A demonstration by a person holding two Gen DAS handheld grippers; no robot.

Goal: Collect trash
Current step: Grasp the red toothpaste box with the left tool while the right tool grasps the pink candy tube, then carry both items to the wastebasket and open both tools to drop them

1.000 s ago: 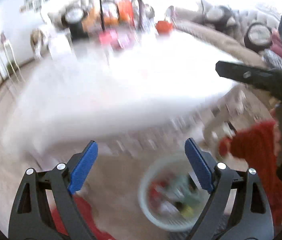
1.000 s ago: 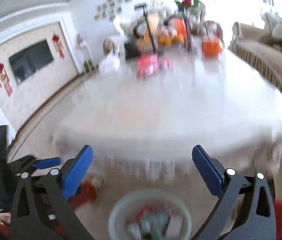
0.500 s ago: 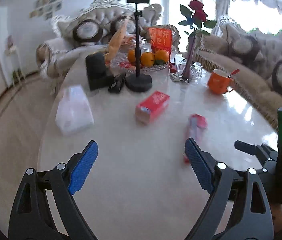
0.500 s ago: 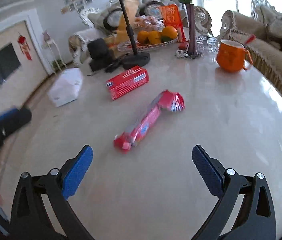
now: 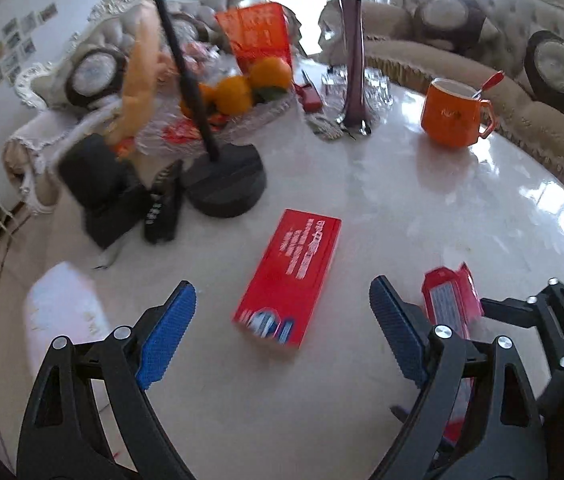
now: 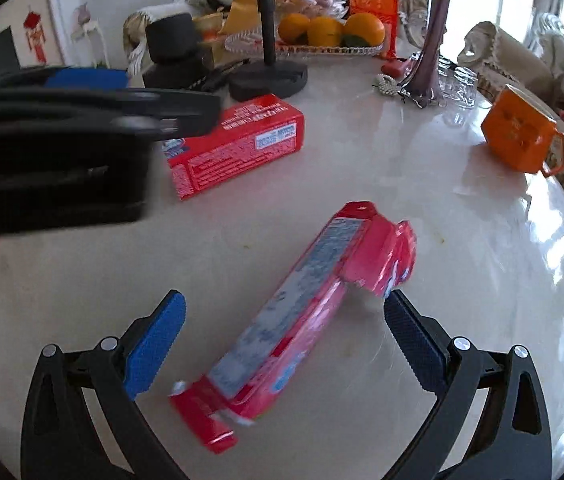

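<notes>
Lying flat on the pale marble table [image 6: 462, 208] are two pieces of red packaging: one intact red box [image 5: 290, 276] and one torn, crumpled red wrapper [image 6: 302, 320]. From the left wrist camera the left gripper [image 5: 282, 332] hangs over the table with its jaws spread wide and nothing between them, the red box lying just ahead in the gap between the two blue pads. From the right wrist camera the right gripper [image 6: 282, 340] is likewise spread wide and grips nothing, with the wrapper stretched diagonally between its two pads and its torn upper end just beside the right-hand pad; whether it touches that pad cannot be told. In that same view the red box sits farther back on the left, partly behind the left gripper's dark, blurred body. Toward the back of the table stand one orange mug [image 5: 456, 114] with a red-handled spoon in it, one tall purple vase [image 5: 354, 64], one black stand [image 5: 222, 184] with a pole, and a glass dish holding three oranges [image 6: 330, 30]. One white tissue pack [image 5: 64, 312] lies at the left edge of the table
</notes>
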